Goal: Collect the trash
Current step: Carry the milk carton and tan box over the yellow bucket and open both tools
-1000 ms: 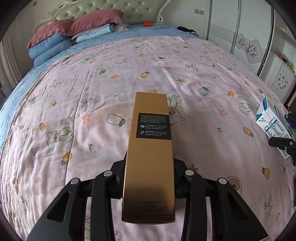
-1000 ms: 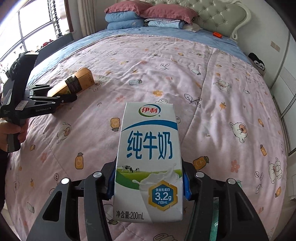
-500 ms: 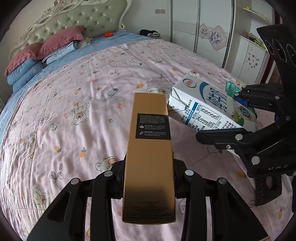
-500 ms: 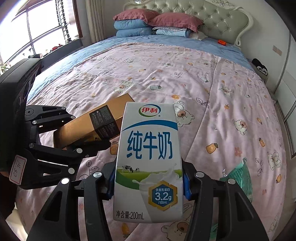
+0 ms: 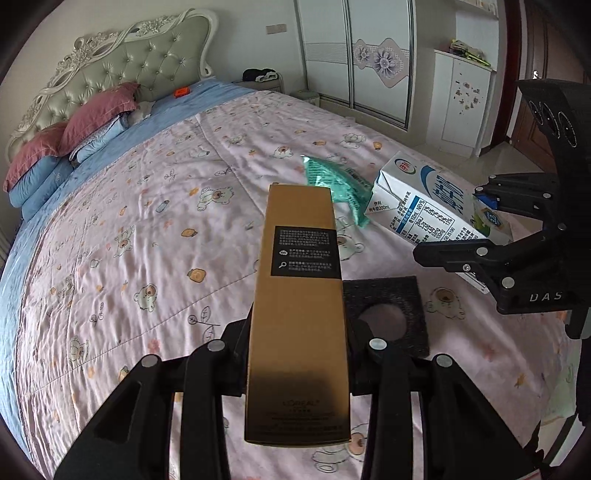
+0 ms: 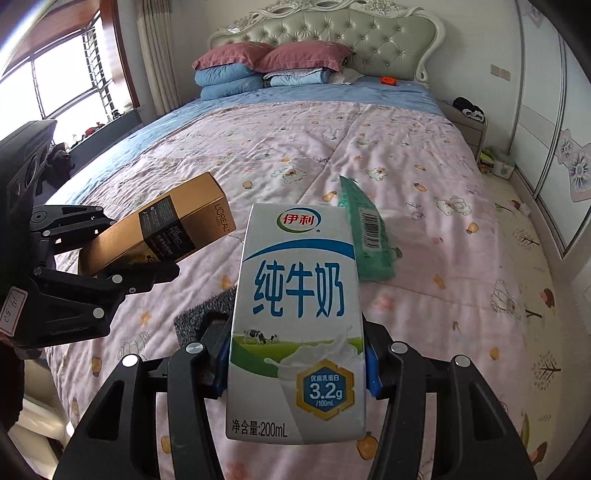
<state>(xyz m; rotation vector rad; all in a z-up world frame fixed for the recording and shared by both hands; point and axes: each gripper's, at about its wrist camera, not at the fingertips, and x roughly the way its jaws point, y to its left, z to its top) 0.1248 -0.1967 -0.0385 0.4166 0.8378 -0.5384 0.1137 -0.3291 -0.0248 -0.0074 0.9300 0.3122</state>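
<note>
Two cartons are held above the quilted pink bedspread (image 5: 155, 229): the left gripper (image 5: 299, 354) clamps a long, smooth gold L'Oréal box (image 5: 301, 295) at frame centre, and the right gripper (image 6: 295, 369) clamps a glossy white-and-blue milk carton (image 6: 299, 306). On the bed below lie a crinkled green foil wrapper (image 6: 365, 240) and a square black foam pad with a round hole (image 5: 384, 314), just beside the gold box. Upper left, the wrinkled quilt runs wide and bare to the pillows (image 5: 74, 136) and tufted headboard (image 5: 147, 62).

Tufted headboard (image 6: 325, 33), pink bear quilt (image 5: 166, 236), sliding wardrobe (image 5: 354, 55), bright window (image 6: 55, 85)
</note>
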